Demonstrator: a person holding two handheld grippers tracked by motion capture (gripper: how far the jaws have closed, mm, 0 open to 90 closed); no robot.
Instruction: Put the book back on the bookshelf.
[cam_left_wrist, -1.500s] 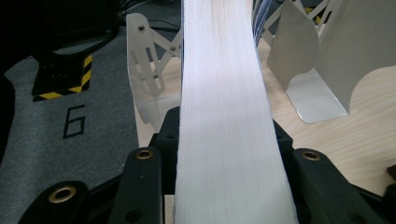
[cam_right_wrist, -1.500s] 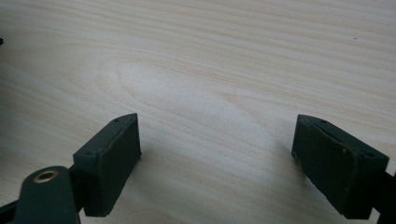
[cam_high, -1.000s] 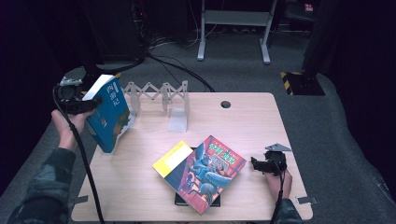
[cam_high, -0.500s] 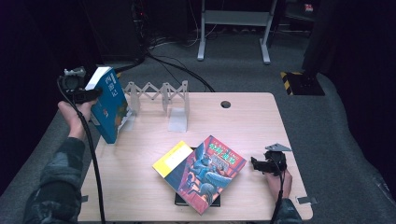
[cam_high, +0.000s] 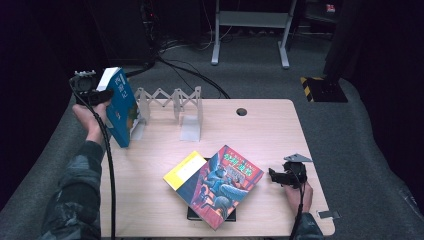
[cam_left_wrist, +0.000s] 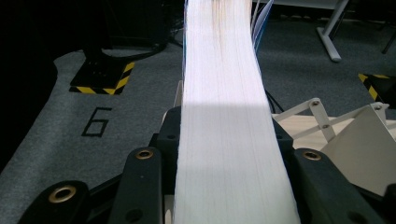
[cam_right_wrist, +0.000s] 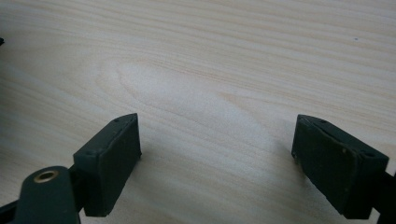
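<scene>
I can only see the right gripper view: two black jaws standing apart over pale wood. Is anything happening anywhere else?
Observer: Yes. The left gripper is shut on a blue book, held up at the table's left edge.
Operator: Where might that book go?
Observer: Probably into the white folding rack right beside it, at the back of the table.
Operator: Any other books around?
Observer: A stack lies near the front of the table, with a colourful illustrated book on top and a yellow book under it.
Operator: How close is my gripper to them?
Observer: The right gripper rests open just to the right of the stack, not touching it.
</scene>
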